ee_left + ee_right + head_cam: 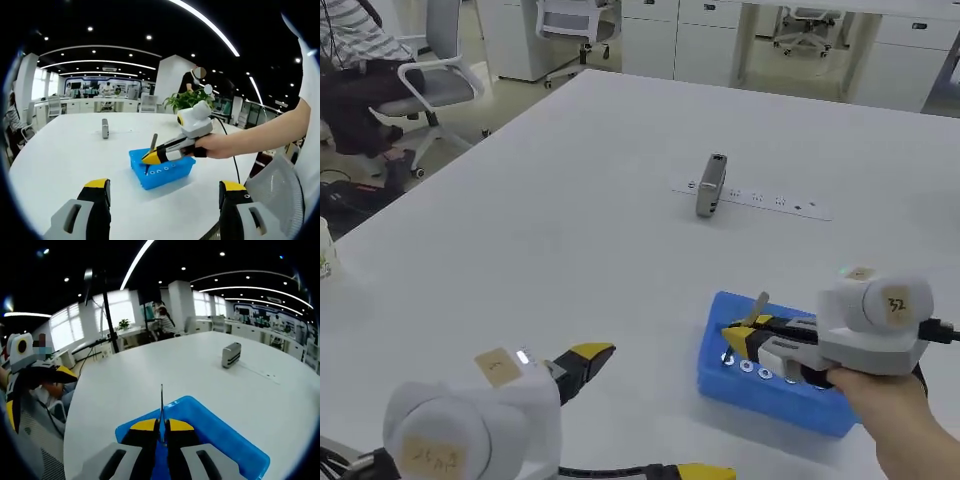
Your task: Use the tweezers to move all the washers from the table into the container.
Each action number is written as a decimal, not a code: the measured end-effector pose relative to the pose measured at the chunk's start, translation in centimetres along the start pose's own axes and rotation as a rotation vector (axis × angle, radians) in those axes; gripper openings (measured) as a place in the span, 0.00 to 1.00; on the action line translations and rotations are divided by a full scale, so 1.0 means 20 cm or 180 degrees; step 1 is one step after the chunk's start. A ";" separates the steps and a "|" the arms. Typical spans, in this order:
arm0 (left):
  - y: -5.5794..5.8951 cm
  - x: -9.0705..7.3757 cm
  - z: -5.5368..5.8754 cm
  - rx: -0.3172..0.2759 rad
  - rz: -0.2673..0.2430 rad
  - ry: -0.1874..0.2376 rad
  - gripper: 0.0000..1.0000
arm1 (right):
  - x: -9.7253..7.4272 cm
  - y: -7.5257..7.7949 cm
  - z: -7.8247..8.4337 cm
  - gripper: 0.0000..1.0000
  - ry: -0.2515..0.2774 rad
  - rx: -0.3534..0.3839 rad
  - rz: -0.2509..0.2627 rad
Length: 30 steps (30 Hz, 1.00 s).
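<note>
A blue container (720, 378) sits near the table's front edge, with a row of several silver washers (747, 367) inside it. Above the container my right gripper (732, 335) is shut on slim metal tweezers (757, 308), whose tips point away over the container's far side. In the right gripper view the tweezers (161, 405) stand between the closed yellow jaws (161, 427) over the container (220, 440). My left gripper (650, 412) hangs open and empty to the container's left. Its own view shows the container (172, 178), the washers (160, 170) and the right gripper (150, 157).
A grey boxy device (711, 185) lies on a white power strip (770, 199) mid-table, beyond the container. Office chairs (430, 80) stand past the table's left edge. The white table (550, 250) spreads wide around the container.
</note>
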State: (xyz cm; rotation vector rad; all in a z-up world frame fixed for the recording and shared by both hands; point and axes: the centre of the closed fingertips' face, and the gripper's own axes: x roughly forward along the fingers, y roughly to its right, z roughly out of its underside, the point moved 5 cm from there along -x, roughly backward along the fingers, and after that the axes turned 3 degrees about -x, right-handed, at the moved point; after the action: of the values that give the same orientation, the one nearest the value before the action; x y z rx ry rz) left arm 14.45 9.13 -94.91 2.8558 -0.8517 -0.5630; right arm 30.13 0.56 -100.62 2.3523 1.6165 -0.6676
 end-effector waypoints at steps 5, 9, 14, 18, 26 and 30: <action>0.00 0.00 0.00 0.0006 0.0005 -0.0011 0.92 | 0.01 -0.01 0.00 0.03 -0.0018 -0.0069 -0.0019; 0.00 0.00 0.00 0.0005 0.0006 -0.0019 0.92 | 0.01 -0.01 0.00 0.03 -0.0015 -0.0084 -0.0024; 0.00 0.01 0.01 0.0011 0.0015 -0.0035 0.92 | 0.01 -0.01 0.00 0.04 -0.0017 -0.0096 -0.0018; 0.00 0.01 0.01 0.0002 0.0021 -0.0028 0.92 | 0.00 -0.02 -0.01 0.04 0.0010 -0.0098 -0.0028; 0.01 0.00 0.01 -0.0016 0.0037 -0.0026 0.91 | -0.04 -0.02 -0.05 0.04 0.0128 -0.0132 0.0014; 0.01 0.00 0.01 -0.0019 0.0047 -0.0023 0.91 | -0.08 -0.04 -0.07 0.04 0.0182 -0.0154 0.0022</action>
State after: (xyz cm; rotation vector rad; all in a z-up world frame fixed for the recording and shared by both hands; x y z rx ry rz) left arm 14.39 8.96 -95.04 2.8416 -0.8699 -0.5736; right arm 29.31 0.04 -98.56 2.3619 1.6282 -0.5583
